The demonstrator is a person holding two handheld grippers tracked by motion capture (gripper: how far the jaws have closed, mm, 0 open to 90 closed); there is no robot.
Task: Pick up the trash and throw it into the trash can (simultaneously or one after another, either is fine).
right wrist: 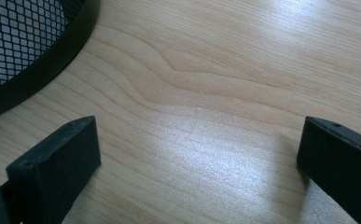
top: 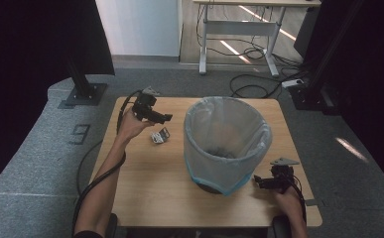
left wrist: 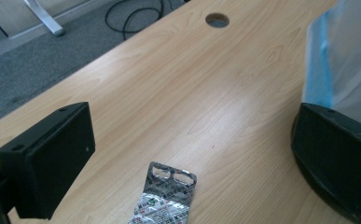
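Silver blister pack (left wrist: 165, 196) lies on the wooden table (top: 145, 188) left of centre, below my left gripper (top: 165, 118), jaws spread. Beside it the lined bin (top: 226, 144); my right gripper (top: 257, 180), lower right, gapes empty.

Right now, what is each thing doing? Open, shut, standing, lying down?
left gripper: open, holding nothing, raised over the pill pack
right gripper: open, holding nothing, low beside the bin's base
pill pack: lying flat on the table, untouched
bin: upright, lined with a bag
table: bin and pill pack on top
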